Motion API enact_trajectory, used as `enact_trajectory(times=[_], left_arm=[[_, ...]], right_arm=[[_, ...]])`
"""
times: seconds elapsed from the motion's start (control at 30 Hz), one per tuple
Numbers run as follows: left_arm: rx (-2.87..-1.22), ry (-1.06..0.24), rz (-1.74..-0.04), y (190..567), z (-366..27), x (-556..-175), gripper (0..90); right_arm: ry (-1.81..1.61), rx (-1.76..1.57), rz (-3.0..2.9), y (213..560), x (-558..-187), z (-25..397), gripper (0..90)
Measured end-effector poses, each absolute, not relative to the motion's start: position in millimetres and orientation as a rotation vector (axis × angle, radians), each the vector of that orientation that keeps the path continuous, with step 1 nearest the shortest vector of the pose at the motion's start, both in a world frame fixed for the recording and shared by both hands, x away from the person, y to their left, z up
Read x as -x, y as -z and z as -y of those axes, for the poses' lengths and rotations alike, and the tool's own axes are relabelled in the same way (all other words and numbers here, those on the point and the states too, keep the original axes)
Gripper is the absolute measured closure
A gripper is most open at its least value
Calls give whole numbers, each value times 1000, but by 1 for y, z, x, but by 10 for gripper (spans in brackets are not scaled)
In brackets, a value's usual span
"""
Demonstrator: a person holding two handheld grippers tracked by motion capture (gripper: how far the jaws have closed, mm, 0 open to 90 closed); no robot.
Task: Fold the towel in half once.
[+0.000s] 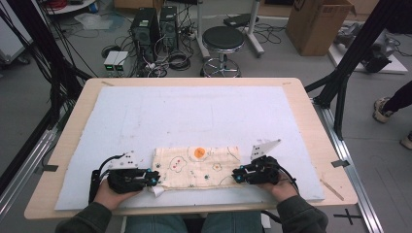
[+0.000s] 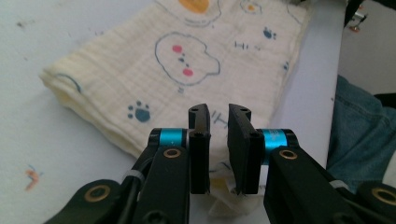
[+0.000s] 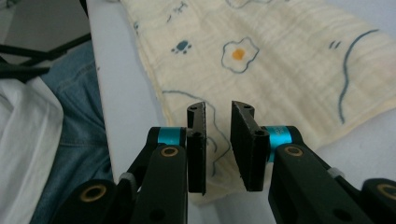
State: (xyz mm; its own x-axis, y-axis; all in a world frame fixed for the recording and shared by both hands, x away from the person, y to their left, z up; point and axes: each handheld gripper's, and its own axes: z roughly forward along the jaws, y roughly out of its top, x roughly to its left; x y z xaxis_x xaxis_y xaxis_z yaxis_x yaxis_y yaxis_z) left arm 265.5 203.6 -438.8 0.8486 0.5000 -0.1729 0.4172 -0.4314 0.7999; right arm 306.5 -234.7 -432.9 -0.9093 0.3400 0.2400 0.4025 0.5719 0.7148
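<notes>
A folded pale yellow cloth (image 1: 197, 167) printed with blue outlines, paw prints and an orange spot lies near the front of the mat. My left gripper (image 1: 156, 178) is at the cloth's left end and my right gripper (image 1: 235, 175) at its right end. In the left gripper view the jaws (image 2: 218, 114) stand a narrow gap apart over the cloth (image 2: 187, 70), with a rumpled corner under them. In the right gripper view the jaws (image 3: 218, 109) also stand slightly apart above the cloth's (image 3: 280, 60) near edge. Neither holds anything that I can see.
A light blue mat (image 1: 194, 111) covers most of the wooden table (image 1: 73, 126). The person's jeans (image 2: 355, 130) are just past the front edge. On the floor behind stand a stool (image 1: 222, 39), computer towers (image 1: 145, 29) and a cardboard box (image 1: 316, 24).
</notes>
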Motion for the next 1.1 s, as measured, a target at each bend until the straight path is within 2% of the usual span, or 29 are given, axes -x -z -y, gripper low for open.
enact_trajectory(times=[0.17,0.37,0.6,0.93,1.1], left_arm=[[-2128,-106,-669,443,-204,-265,773],[-2125,-106,-681,444,-205,-265,767],[-2116,-103,-687,445,-205,-265,766],[-2110,-97,-691,446,-206,-266,766],[-2108,-97,-694,446,-206,-265,766]], right_arm=[[1265,609,2750,432,-300,239,704],[1240,600,2773,439,-296,244,695],[1234,579,2777,436,-296,243,842],[1314,561,2754,422,-290,245,851],[1227,536,2759,431,-284,242,851]])
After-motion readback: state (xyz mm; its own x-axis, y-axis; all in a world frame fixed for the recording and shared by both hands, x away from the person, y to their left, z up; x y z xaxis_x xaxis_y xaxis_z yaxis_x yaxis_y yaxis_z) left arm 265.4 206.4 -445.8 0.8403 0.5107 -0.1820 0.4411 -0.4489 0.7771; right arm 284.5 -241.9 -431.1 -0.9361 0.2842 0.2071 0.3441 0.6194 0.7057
